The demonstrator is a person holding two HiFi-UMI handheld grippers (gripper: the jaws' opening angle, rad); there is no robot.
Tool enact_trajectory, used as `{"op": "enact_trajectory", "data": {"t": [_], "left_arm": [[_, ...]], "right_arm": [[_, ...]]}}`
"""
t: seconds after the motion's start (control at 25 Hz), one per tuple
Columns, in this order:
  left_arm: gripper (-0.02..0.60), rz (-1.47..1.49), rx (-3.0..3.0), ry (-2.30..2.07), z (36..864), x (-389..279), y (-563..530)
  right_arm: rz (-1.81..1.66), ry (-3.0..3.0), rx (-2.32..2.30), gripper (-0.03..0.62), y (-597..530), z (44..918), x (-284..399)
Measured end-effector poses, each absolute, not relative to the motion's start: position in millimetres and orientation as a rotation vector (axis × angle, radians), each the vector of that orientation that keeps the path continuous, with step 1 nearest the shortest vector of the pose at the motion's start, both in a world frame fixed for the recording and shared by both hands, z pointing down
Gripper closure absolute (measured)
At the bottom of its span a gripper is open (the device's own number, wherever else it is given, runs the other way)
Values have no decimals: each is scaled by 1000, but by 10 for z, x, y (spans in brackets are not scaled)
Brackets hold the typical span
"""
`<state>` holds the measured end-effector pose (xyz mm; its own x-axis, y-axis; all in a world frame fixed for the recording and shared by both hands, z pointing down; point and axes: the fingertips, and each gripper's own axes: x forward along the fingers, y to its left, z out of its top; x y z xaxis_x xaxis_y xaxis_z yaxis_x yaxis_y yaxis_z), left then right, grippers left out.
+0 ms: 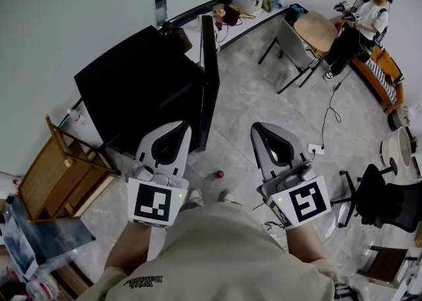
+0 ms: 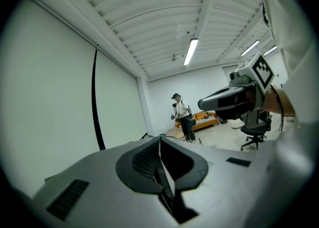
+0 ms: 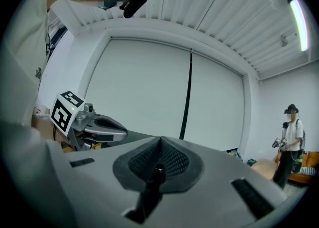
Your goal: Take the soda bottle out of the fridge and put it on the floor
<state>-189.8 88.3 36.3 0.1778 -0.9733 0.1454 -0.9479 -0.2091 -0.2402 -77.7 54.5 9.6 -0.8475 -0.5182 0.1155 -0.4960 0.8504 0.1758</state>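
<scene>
Grey tiled floor (image 1: 250,95) fills the head view, bounded by white walls. A black fridge (image 1: 142,82) is seen from above against the wall at upper left, with a wooden chair (image 1: 62,174) to its left. The left gripper (image 1: 177,124) and right gripper (image 1: 258,127) are held side by side, apart, over the floor in front of the fridge. A small dark red round thing (image 1: 219,174) is noted on the floor between them. Whether it belongs to the soda bottle cannot be told, and no bottle is made out elsewhere. A person (image 1: 366,20) stands at upper right beside an orange sofa (image 1: 381,72); a black office chair (image 1: 389,201) is at right.

Left gripper view: the fingers (image 2: 144,159) are closed, tips meeting with nothing between them. They are pointed roughly level over the fridge top toward the far wall. The person, the sofa and the right gripper are seen beyond, under a ceiling strip light (image 2: 190,51).

Right gripper view: its fingers (image 3: 172,161) are likewise pressed together and empty. The left gripper is seen at left, the person at far right.
</scene>
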Motion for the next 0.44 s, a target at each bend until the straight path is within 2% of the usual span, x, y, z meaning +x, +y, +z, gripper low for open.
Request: {"op": "enact_trajectory", "data": {"t": [0.44], "left_arm": [[569, -410, -2322, 1887, 293, -1858, 949]], "right_arm": [[-231, -2839, 773, 598, 593, 144, -826]]}}
